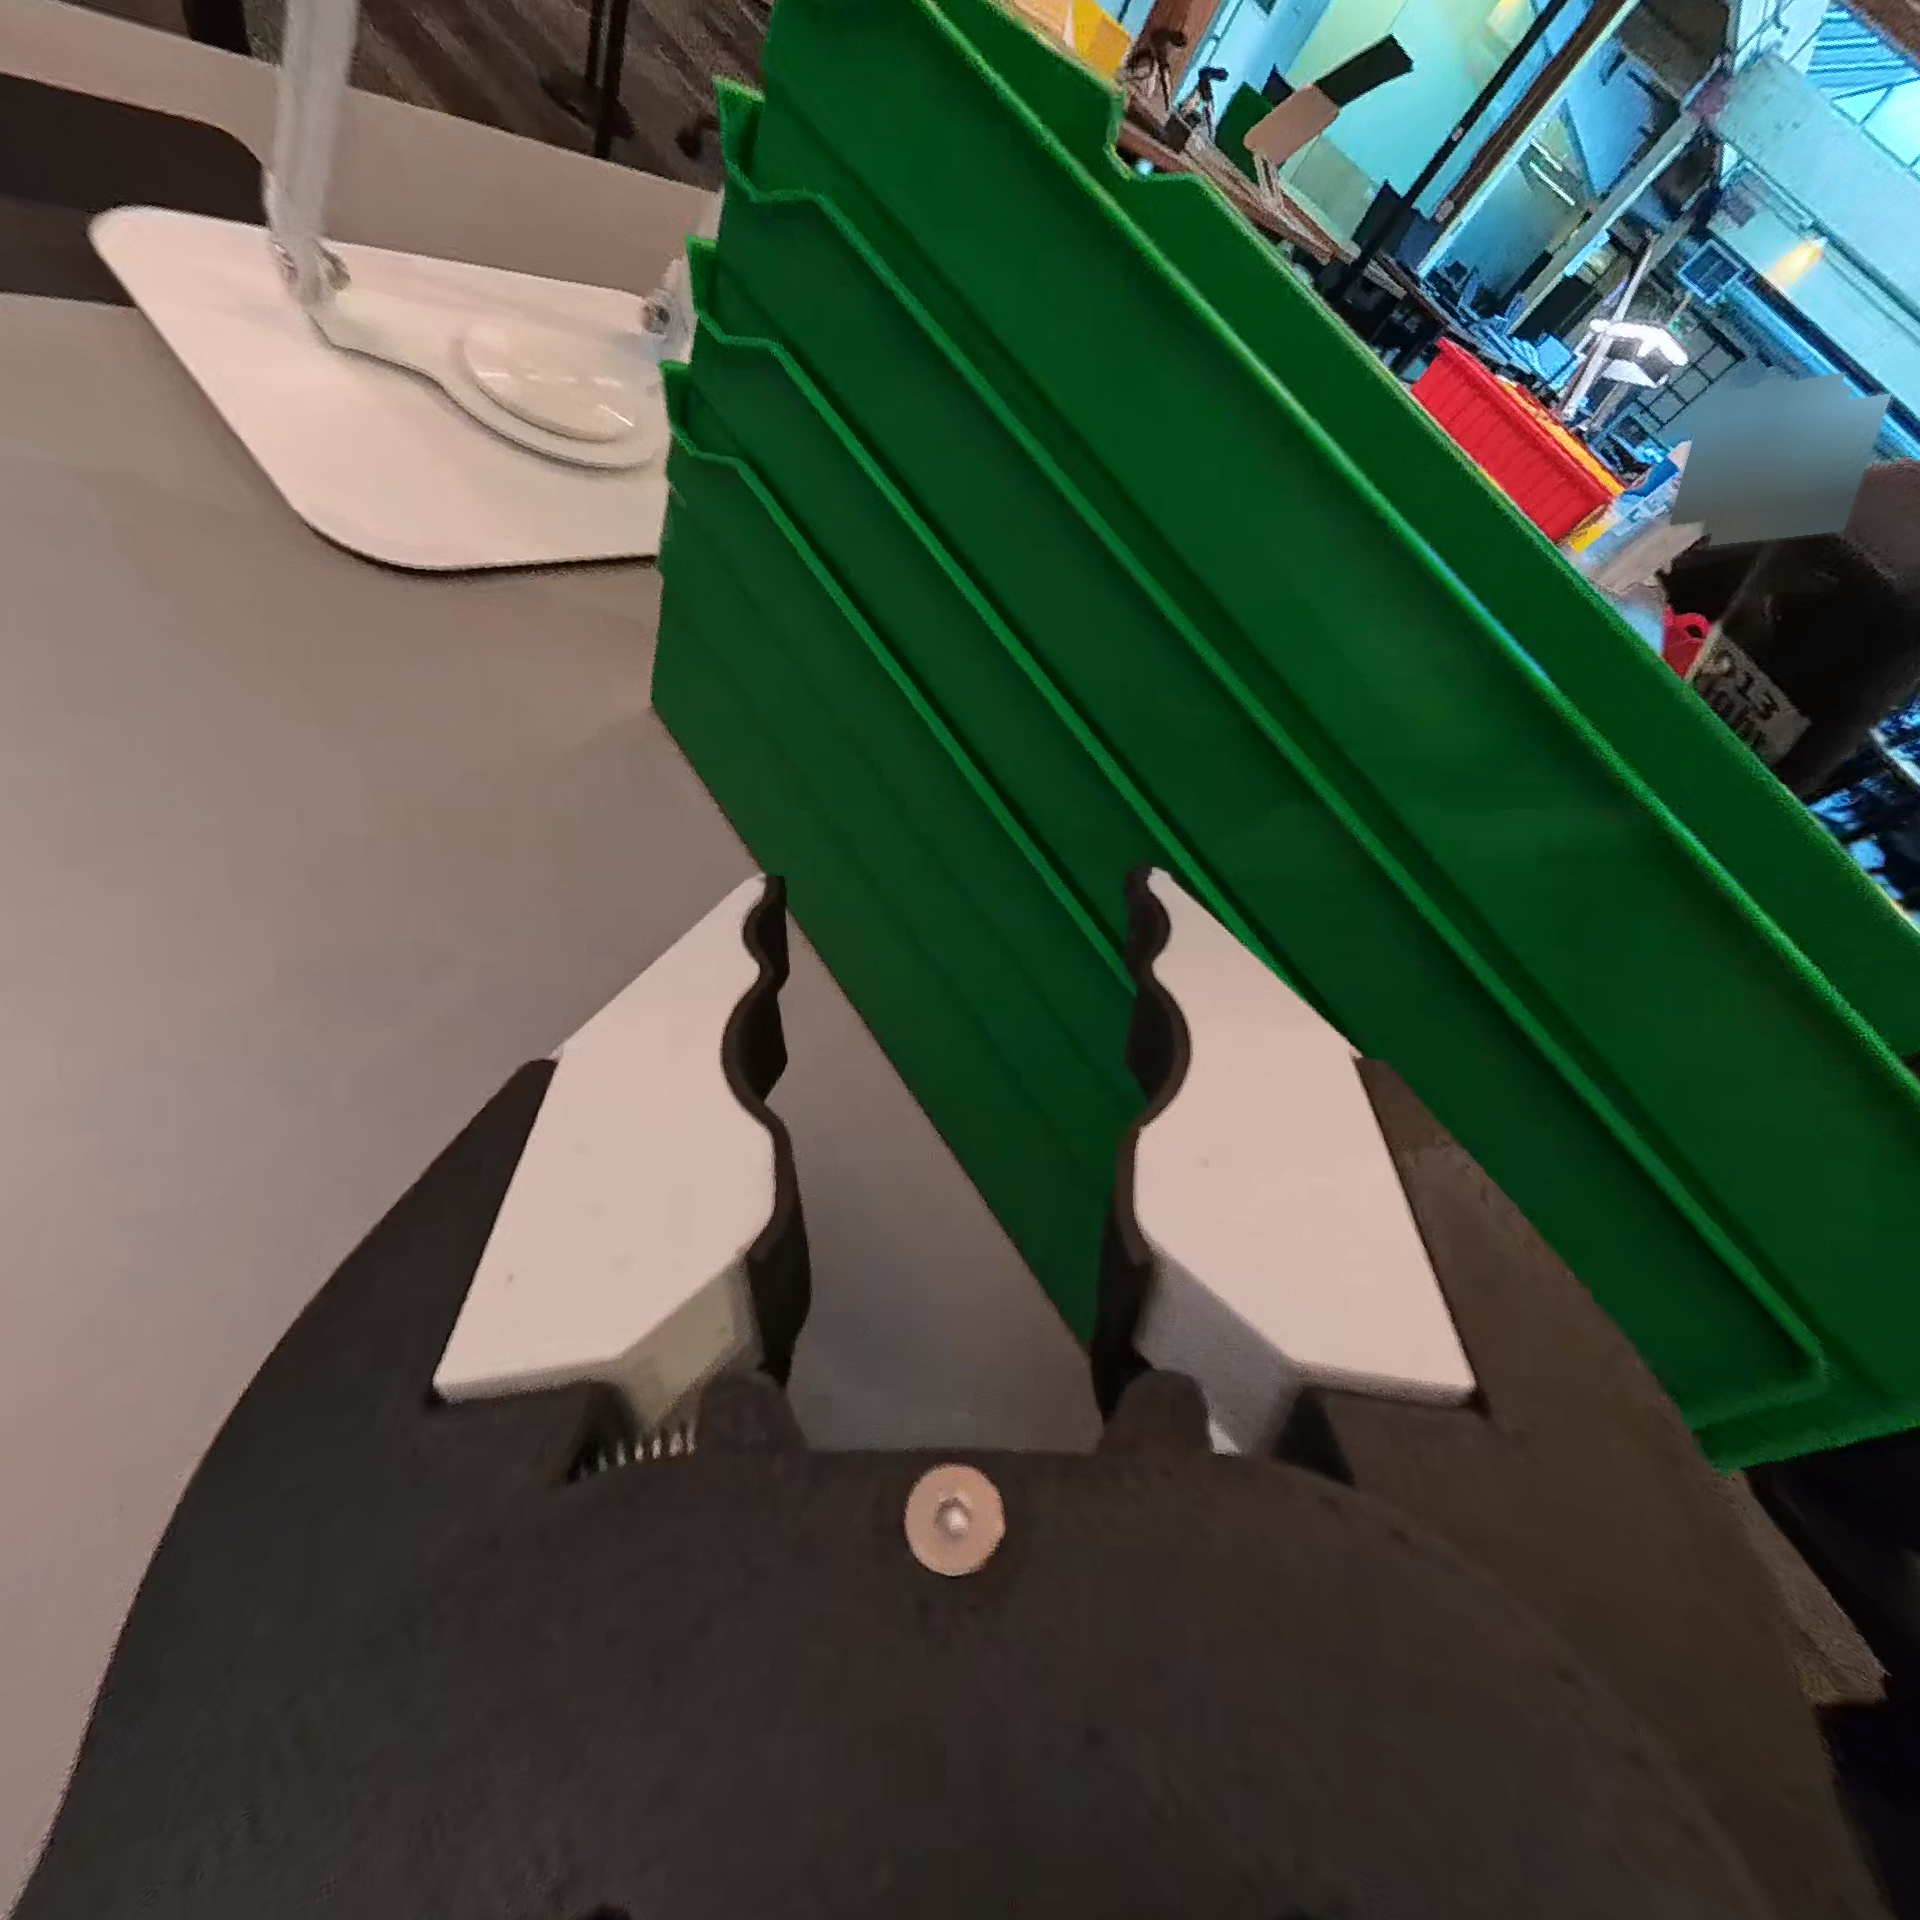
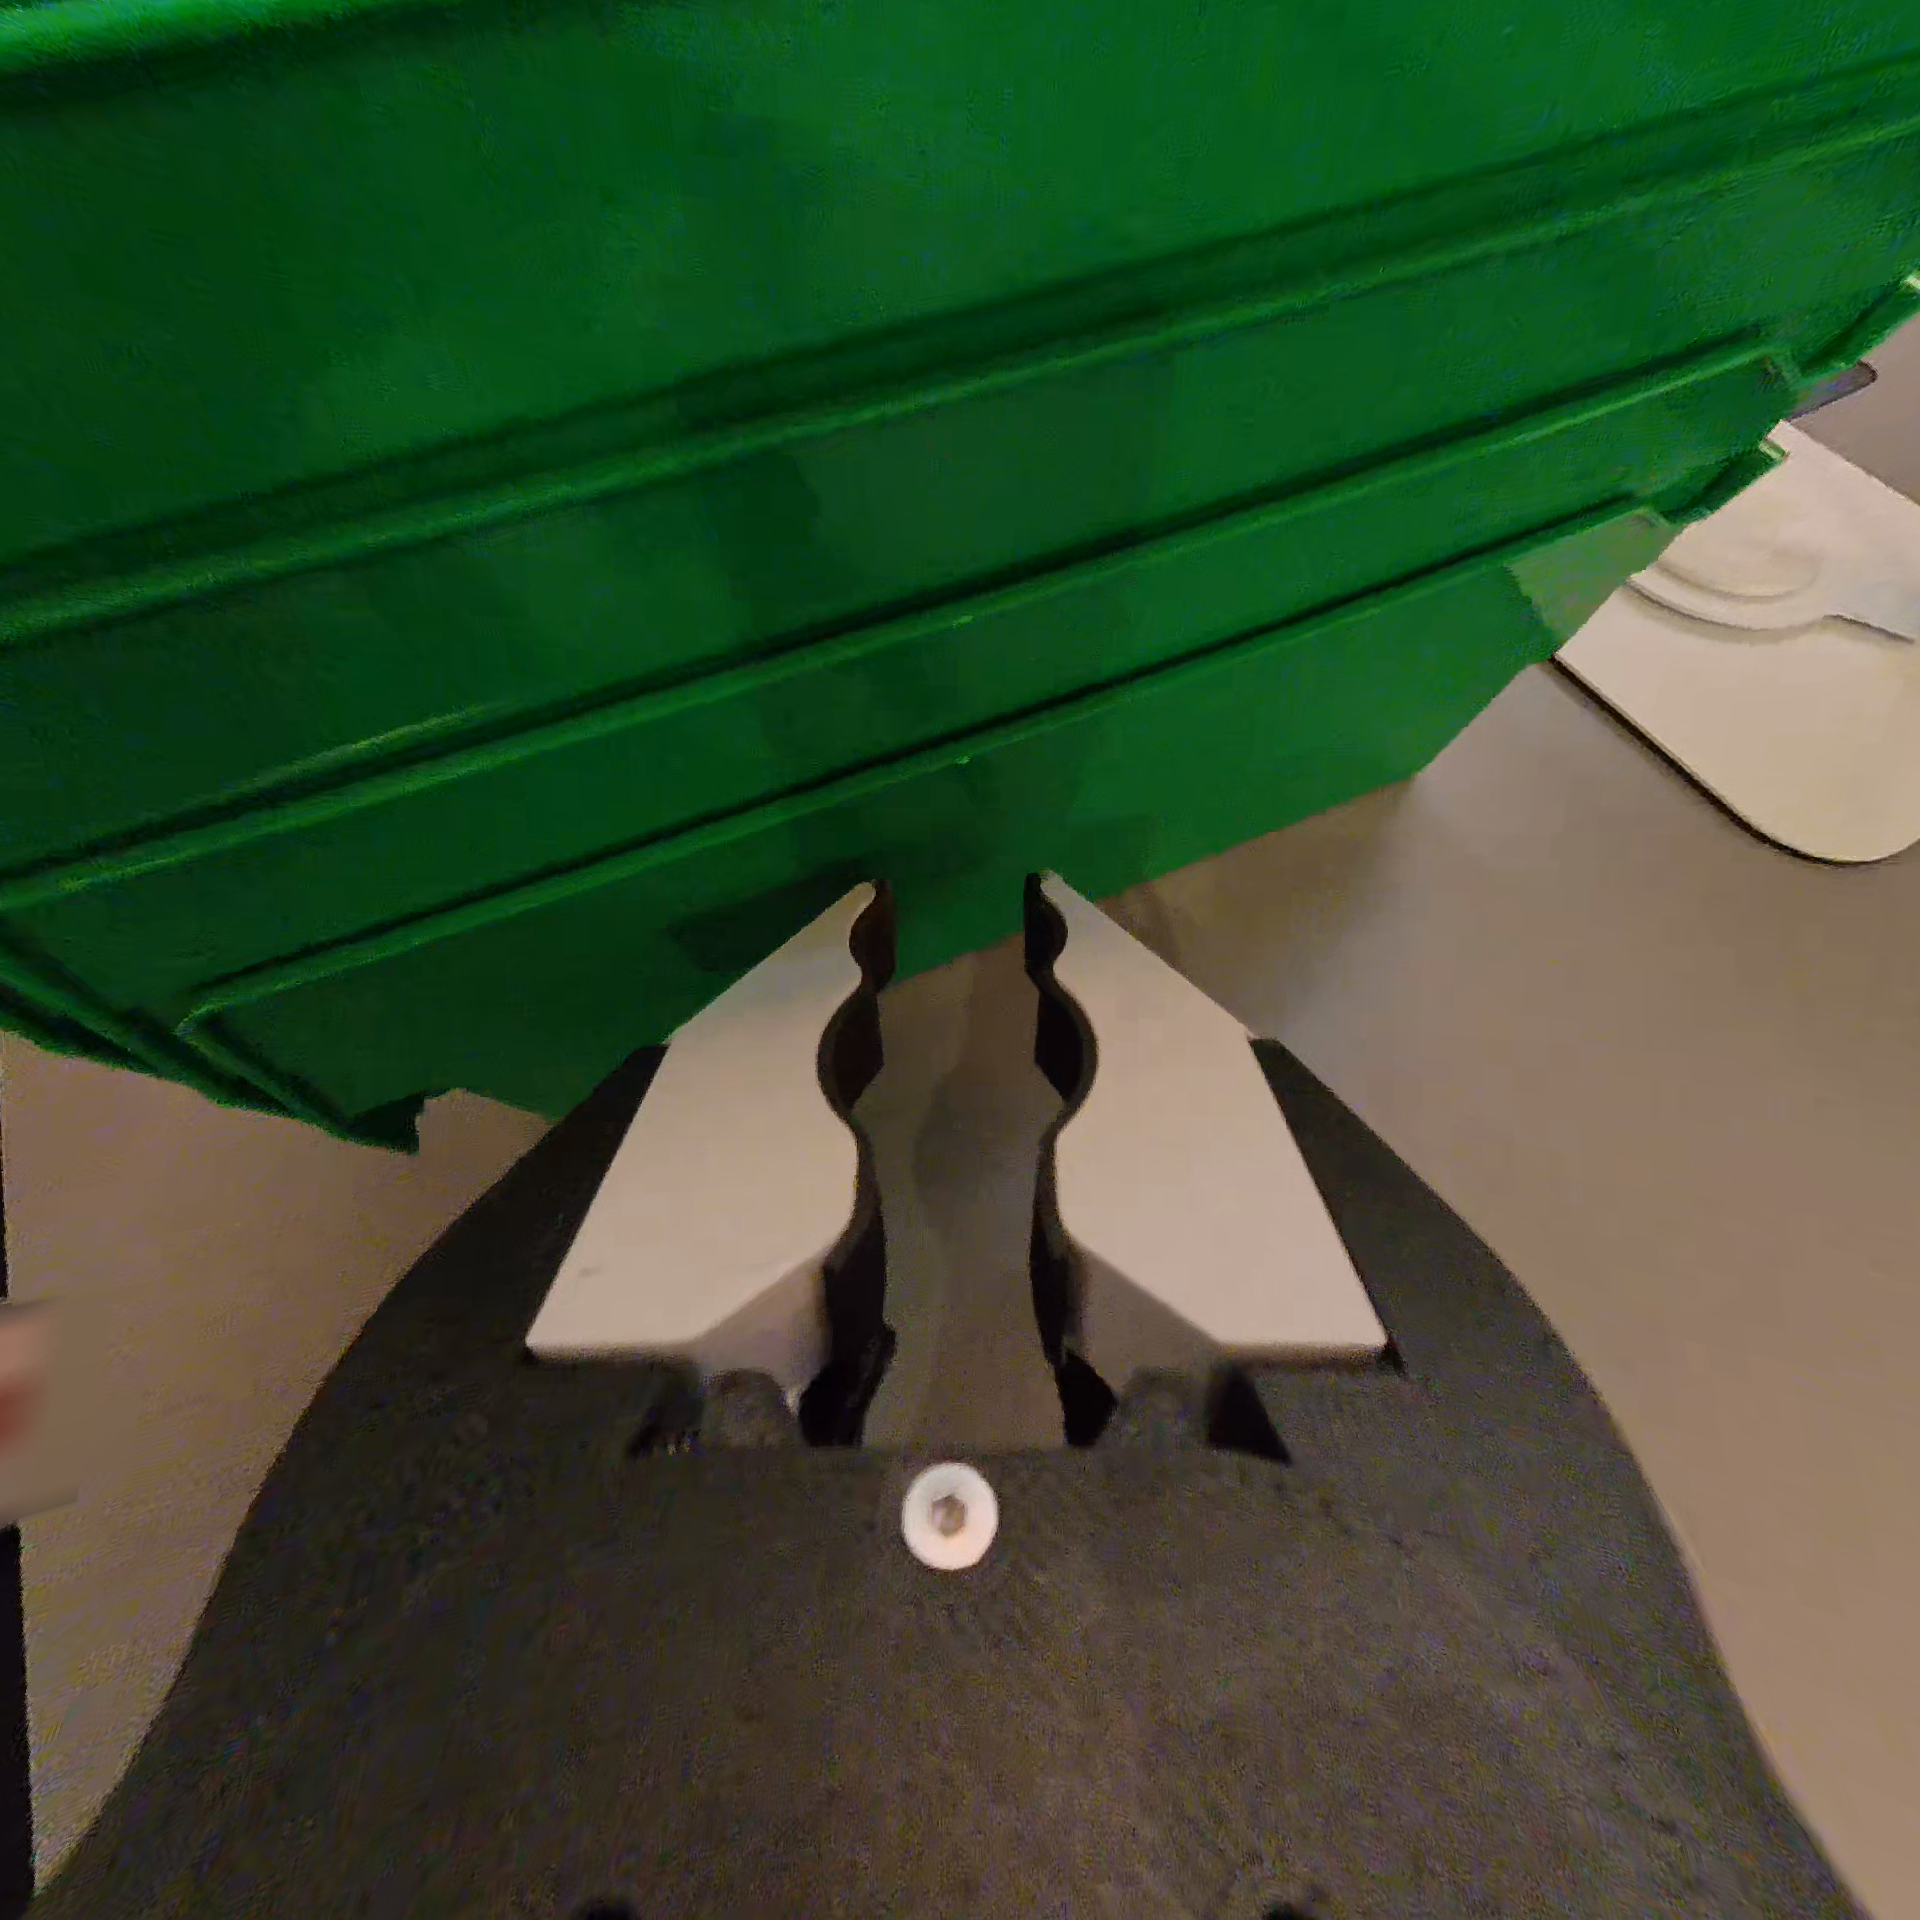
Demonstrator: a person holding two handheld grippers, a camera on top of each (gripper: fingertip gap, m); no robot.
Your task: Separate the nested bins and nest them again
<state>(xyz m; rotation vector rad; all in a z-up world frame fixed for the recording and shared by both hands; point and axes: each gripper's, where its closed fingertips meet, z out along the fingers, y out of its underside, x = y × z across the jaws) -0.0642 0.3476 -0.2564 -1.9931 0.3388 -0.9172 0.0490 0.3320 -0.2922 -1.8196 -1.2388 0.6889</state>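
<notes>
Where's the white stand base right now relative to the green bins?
In the left wrist view the white stand base lies on the grey table, upper left, just left of the tilted stack of green bins; in the right wrist view it shows at the right edge, beyond the stack's corner.

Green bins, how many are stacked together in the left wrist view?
4, nested and tilted above the table: outermost bin lowest at the left claw, then second, third, and innermost. More may be hidden.

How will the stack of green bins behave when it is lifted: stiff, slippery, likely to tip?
The green bins look like rigid ribbed plastic, so probably stiff. Their smooth walls may slip. The stack is tilted above the table, so it seems apt to swing or slide apart.
</notes>
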